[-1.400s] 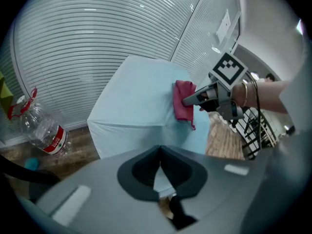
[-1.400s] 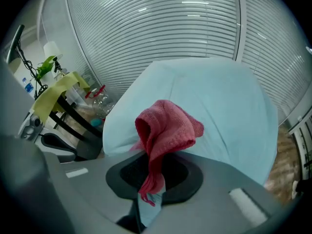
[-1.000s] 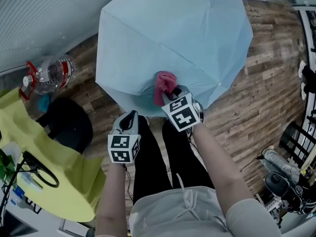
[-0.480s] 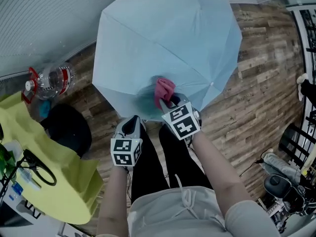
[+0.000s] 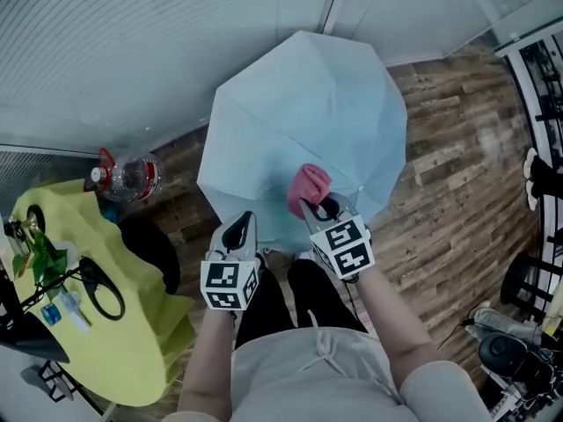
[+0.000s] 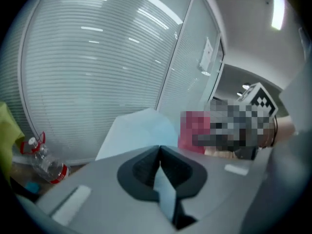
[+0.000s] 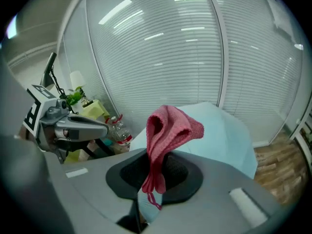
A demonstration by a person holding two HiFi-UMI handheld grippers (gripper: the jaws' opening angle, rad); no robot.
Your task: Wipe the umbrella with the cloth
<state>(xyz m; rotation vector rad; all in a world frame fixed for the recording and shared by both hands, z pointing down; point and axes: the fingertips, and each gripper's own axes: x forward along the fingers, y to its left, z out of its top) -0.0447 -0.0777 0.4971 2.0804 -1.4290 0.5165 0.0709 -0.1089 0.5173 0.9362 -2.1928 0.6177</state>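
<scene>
A pale blue open umbrella (image 5: 303,130) rests canopy-up on the wood floor, by the blinds. My right gripper (image 5: 321,209) is shut on a pink cloth (image 5: 308,189), which stands up in a fold out of the jaws, held over the canopy's near edge. In the right gripper view the cloth (image 7: 168,128) rises from the right gripper (image 7: 155,168) with the umbrella (image 7: 219,130) behind it. My left gripper (image 5: 240,227) hovers at the canopy's near left edge. Its jaws are shut in the left gripper view (image 6: 159,152), with nothing seen between them and the umbrella (image 6: 139,133) beyond.
A plastic bottle with a red cap (image 5: 130,176) lies left of the umbrella. A black rounded object (image 5: 151,251) and a table with a yellow cover (image 5: 132,341) bearing small items stand at the left. A dark rack (image 5: 541,86) lines the right edge. The person's legs are below the grippers.
Both grippers have risen together and the head view has pulled up and back, so the umbrella looks smaller. The pink cloth, still in the right gripper, came up from the canopy.
</scene>
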